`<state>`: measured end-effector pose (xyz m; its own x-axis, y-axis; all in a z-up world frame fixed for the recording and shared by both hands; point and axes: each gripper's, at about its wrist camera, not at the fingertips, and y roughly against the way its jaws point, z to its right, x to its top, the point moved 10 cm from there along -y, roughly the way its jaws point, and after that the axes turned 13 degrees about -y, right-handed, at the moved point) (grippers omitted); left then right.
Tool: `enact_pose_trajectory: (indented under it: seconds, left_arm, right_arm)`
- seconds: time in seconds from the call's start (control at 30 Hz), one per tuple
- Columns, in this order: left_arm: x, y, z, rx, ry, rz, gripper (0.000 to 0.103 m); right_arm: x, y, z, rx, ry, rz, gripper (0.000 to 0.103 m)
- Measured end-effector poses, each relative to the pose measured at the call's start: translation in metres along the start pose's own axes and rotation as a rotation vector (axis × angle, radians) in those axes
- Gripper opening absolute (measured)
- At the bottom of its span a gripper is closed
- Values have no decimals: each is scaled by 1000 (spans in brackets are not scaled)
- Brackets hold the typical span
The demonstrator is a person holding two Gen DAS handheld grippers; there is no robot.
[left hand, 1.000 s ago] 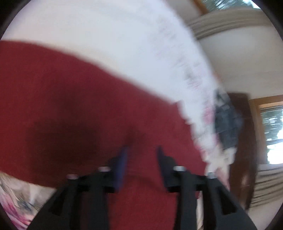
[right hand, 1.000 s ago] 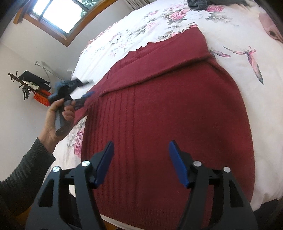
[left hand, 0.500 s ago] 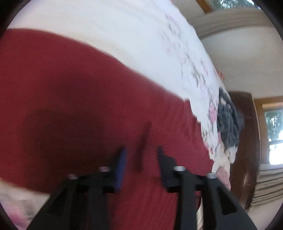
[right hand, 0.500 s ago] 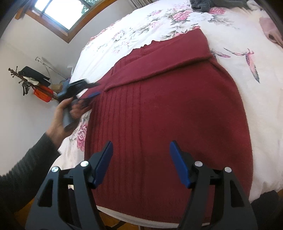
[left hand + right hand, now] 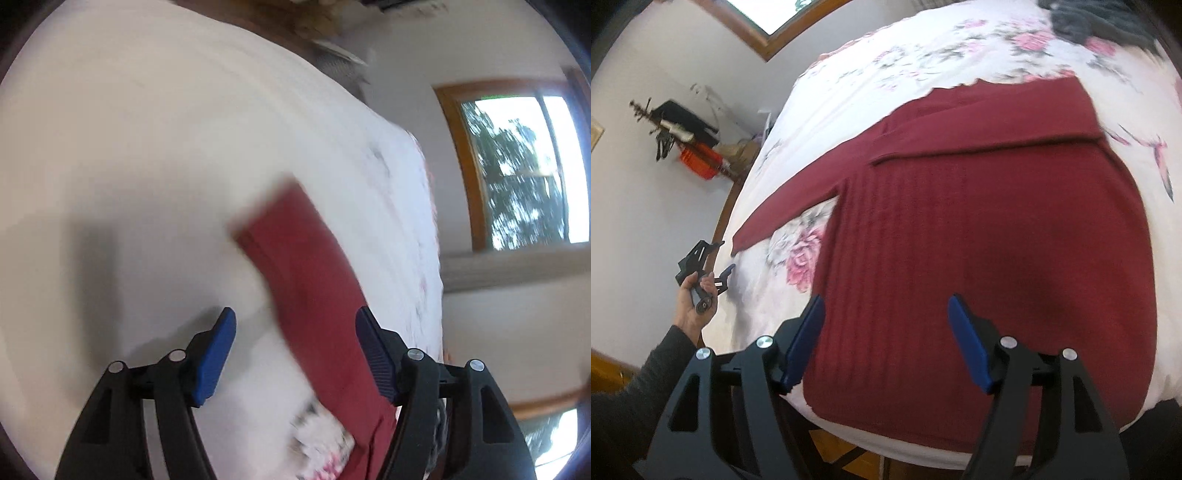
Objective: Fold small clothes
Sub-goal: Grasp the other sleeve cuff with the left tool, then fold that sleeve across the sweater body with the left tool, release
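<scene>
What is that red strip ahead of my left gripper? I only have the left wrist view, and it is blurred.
Observer: It is one sleeve of a red sweater, stretched out sideways over the floral bedspread.
Operator: Is the second sleeve out as well?
Observer: No, the other sleeve lies folded across the sweater's top.
Operator: Is the right gripper holding anything?
Observer: No, the right gripper is open over the sweater's lower part, with nothing between its fingers.
</scene>
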<state>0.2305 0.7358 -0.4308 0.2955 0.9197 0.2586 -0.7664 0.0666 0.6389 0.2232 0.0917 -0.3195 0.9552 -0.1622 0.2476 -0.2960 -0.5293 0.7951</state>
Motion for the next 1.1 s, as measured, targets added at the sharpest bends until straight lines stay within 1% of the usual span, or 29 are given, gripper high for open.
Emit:
enact_pose_trajectory:
  seconds: [0.1,0.23,0.3,0.33,0.37,0.4,0.43,0.47,0.53,0.6,0.67,0.7,0.8,0.87,0.9,0.97,1.03,1.07,1.1]
  left_arm:
    - [16,-11,-10,-19,23,-3,67]
    - [25,-32,-7,-23,-3,-27,69]
    - [25,-42,-1,-24,-14,-35,67]
    - [24,-43,2,-19,-21,-37,56]
    - [23,-44,6,-10,-29,-41,43]
    - [21,-48,7,-15,-29,-71,10]
    - [21,-47,6,-16,-25,-93,9]
    - [16,-43,7,-8,-27,-96,9]
    - [19,-32,20,-29,-54,-81,8]
    - [22,-22,49,-74,-99,-64,8]
    - [22,-15,86,-117,-161,-55,7]
    - [18,-10,116,-147,-214,-52,7]
    - [2,-9,192,-204,-342,-63,7]
    - [-20,-12,248,-255,-440,-80,7]
    - [-30,-16,268,-272,-468,-88,7]
    - [-62,-28,317,-313,-542,-121,7]
    - [-87,-42,348,-325,-604,-149,7]
    - [-107,-53,366,-326,-648,-173,7]
    - [-121,-65,377,-328,-672,-190,7]
  right_arm:
    - [-2,-2,-10,-7,11,1,69]
    - [-4,-2,-22,-20,23,4,70]
    - [-6,-2,-27,-26,31,5,70]
    - [-6,-2,-29,-29,34,6,70]
    - [-6,-2,-29,-29,32,7,70]
    - [-5,-1,-29,-24,27,8,70]
    - [-5,0,-30,-21,26,9,70]
    - [-5,1,-31,-19,28,11,70]
    - [-4,3,-33,-13,37,18,70]
    - [-3,7,-32,-7,38,23,70]
    - [-2,13,-30,1,31,36,70]
    - [-1,16,-28,4,26,44,70]
    - [4,26,-17,14,-9,66,70]
    - [9,33,-10,22,-30,81,70]
    - [11,36,-7,26,-36,88,70]
    - [15,44,2,25,-48,106,70]
    - [19,52,11,24,-65,121,70]
    - [20,54,16,23,-73,126,70]
    - [22,56,20,22,-80,132,70]
